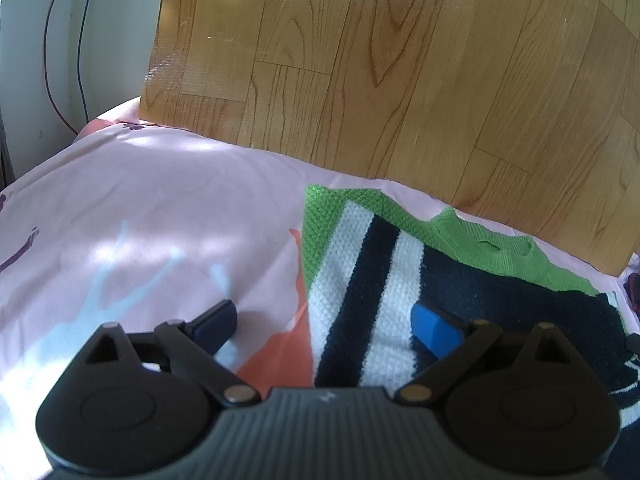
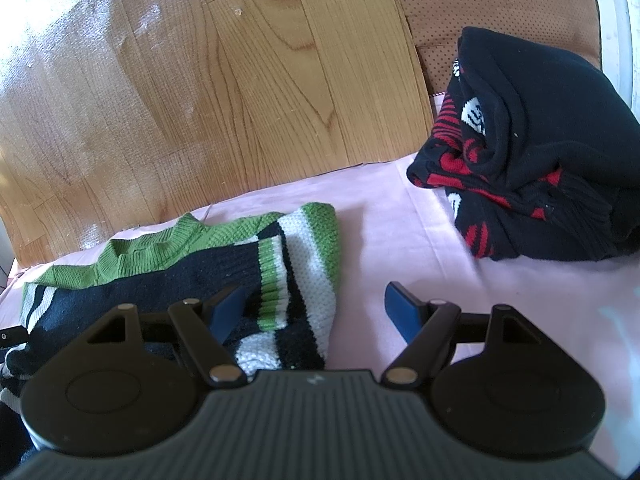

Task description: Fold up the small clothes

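A small knit sweater (image 1: 372, 280) in green, white and navy stripes lies partly folded on a pink sheet (image 1: 160, 208). It also shows in the right wrist view (image 2: 192, 264), with a sleeve folded across its body. My left gripper (image 1: 324, 324) is open over the sweater's left edge, one finger above the sheet, the other above the knit. My right gripper (image 2: 316, 312) is open over the sweater's right edge, its left finger above the knit, its right finger above the sheet. Neither holds anything.
A bundled black and red knit garment (image 2: 532, 152) lies on the sheet (image 2: 400, 224) at the right. Wood-pattern flooring (image 1: 380, 72) lies beyond the sheet's far edge. A brown cushion (image 2: 480, 0) sits at far right. Cables (image 1: 64, 60) hang down a wall at left.
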